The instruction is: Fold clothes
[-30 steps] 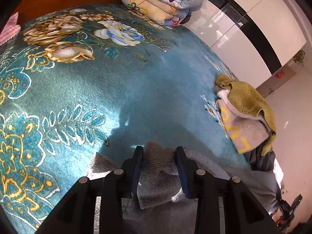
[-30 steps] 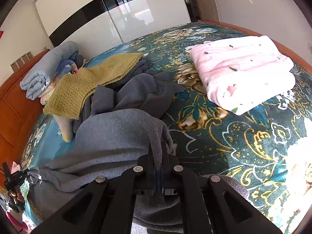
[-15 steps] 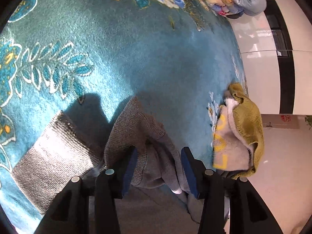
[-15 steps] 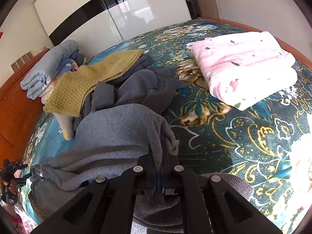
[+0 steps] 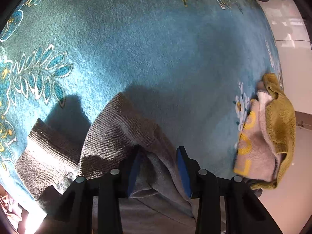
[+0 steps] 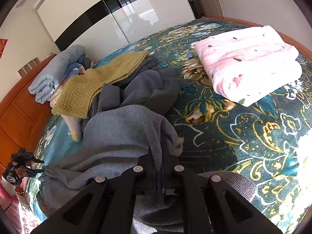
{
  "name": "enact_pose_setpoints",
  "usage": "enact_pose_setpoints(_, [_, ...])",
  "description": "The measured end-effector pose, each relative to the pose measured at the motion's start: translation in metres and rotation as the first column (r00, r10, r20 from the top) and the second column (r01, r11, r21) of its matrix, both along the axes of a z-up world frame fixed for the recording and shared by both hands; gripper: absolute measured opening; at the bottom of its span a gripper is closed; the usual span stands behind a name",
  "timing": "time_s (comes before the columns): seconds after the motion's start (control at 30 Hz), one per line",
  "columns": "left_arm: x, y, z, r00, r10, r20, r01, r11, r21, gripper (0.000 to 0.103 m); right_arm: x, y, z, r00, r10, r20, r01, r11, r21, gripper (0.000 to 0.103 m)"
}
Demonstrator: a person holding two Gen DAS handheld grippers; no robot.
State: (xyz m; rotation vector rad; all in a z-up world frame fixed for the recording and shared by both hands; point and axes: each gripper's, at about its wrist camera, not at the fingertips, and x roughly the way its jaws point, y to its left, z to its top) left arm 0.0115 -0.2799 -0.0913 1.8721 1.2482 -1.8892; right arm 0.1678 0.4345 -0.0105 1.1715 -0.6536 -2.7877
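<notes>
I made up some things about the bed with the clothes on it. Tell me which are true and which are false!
1. The right gripper is shut on the grey sweater. True.
2. The left gripper is clamped tight. False: its jaws stand apart, with the grey sweater's fabric lying loosely between them.
3. The pink blanket is folded and lies on the floral bedspread. True.
4. The yellow knit sweater is hanging on the wardrobe door. False: it lies on the pile of dark clothes on the bed.
5. The sweater's ribbed hem lies spread on the teal bedspread. True.
</notes>
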Motion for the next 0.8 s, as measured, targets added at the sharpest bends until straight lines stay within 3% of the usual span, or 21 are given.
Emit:
enact_pose_setpoints(0.07, [0.001,0.002,0.000,1.000,0.006,-0.006,-0.006,0.999,-0.036,0.017,0.001,0.001,0.000,1.000,0.005,-0.005,-0.005,1.000,-0.009,0.004])
enact_pose_setpoints(0.17, [0.004,0.007,0.006,0.999,-0.020,-0.036,0.017,0.997,-0.078,0.005,0.003,0.001,-0.001,1.000,0.016,-0.008,-0.016,1.000,-0.017,0.004])
enact_pose_setpoints(0.2, [0.004,0.009,0.010,0.998,-0.029,-0.051,0.024,0.995,-0.096,0.005,0.003,0.001,-0.001,1.000,0.020,-0.008,-0.021,1.000,-0.017,0.004])
enact_pose_setpoints(0.3, [0.000,0.015,0.043,0.974,-0.044,-0.222,0.033,0.998,-0.051,0.004,0.001,0.000,0.000,1.000,0.022,-0.008,-0.022,1.000,-0.015,0.004])
enact_pose_setpoints(0.43, [0.014,-0.008,0.052,0.940,-0.020,-0.340,0.011,1.000,-0.029,0.004,-0.002,0.000,0.014,0.999,0.013,-0.036,-0.013,1.000,-0.001,0.004])
enact_pose_setpoints(0.57, [0.029,-0.032,0.061,0.893,0.006,-0.450,-0.009,1.000,-0.005,0.004,-0.003,-0.009,0.025,0.998,0.024,-0.057,-0.022,0.999,0.034,0.004])
enact_pose_setpoints(0.7, [0.043,-0.055,0.070,0.832,0.033,-0.554,-0.025,0.999,0.021,0.004,-0.006,-0.012,0.014,0.999,0.028,-0.028,-0.027,1.000,0.010,0.004])
enact_pose_setpoints(0.77, [0.044,-0.067,0.011,0.897,0.077,-0.435,-0.066,0.997,0.041,0.004,-0.009,-0.013,0.006,0.999,0.037,-0.002,-0.037,0.999,-0.002,0.004])
enact_pose_setpoints(0.8, [0.050,-0.069,-0.010,0.911,0.120,-0.395,-0.097,0.992,0.077,0.004,-0.011,-0.014,0.002,0.999,0.043,0.011,-0.043,0.999,-0.010,0.005])
